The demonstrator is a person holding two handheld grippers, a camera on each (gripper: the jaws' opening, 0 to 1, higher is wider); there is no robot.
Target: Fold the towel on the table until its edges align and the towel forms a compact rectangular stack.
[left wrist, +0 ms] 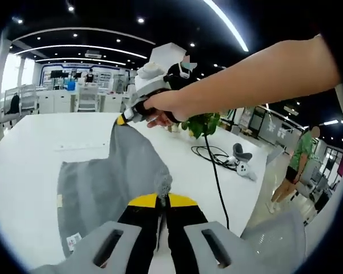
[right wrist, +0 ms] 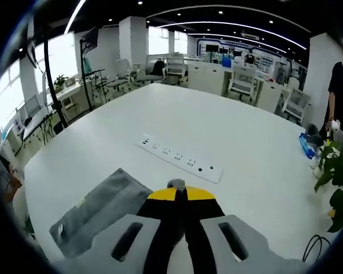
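Two grippers, left [left wrist: 162, 201] and right [right wrist: 177, 193], apparently pinch soft grey towel [left wrist: 103, 182] corners, fingers closed.

Both tools: left tool [left wrist: 162, 201] & right tool [right wrist: 180, 194] w/ yellow tips, black jaws, grey housing w/ slots; forearm seemingly bare.

Right hand-held gripper [right wrist: 178, 190] pinches grey towel [right wrist: 97, 211] above white table [right wrist: 246, 131].
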